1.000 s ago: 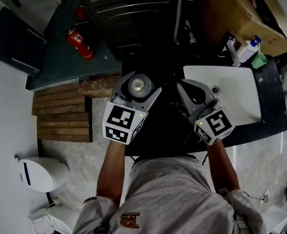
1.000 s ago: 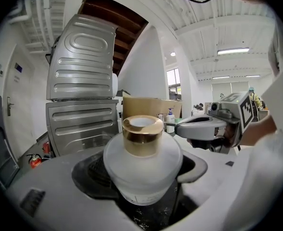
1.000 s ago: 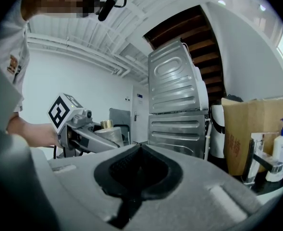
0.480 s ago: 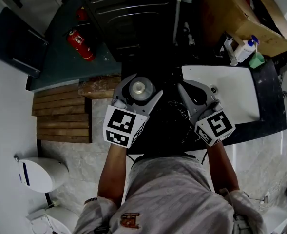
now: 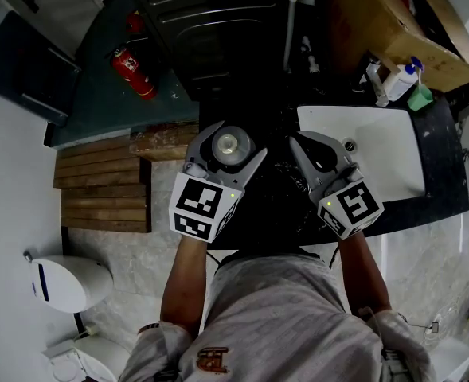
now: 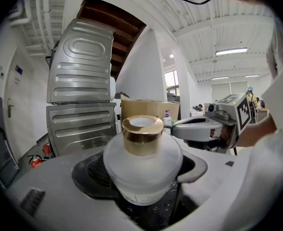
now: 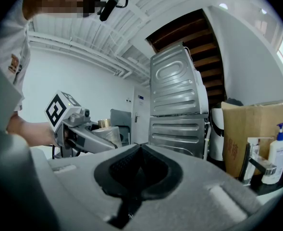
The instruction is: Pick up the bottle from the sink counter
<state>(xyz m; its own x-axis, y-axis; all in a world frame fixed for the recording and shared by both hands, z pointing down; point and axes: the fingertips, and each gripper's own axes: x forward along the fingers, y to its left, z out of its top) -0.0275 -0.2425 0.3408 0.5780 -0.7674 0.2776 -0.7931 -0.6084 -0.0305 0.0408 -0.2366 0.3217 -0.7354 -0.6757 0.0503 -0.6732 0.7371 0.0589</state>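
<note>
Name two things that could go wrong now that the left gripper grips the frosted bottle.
1. The bottle is round and smooth, gripped by the left gripper around its body only; it might slip and drop onto the dark counter.
2. The right gripper, shut and empty, sits close beside it; a careless swing could knock the bottle.

The left gripper (image 5: 228, 139) and right gripper (image 5: 307, 143) have pale grey fingers (image 6: 237, 186) with black ribbed pads (image 7: 131, 170), each topped by a white cube (image 5: 203, 204) of black square markers. The person wears a grey short-sleeved shirt (image 5: 290, 309) with a dark red logo (image 5: 211, 360).
</note>
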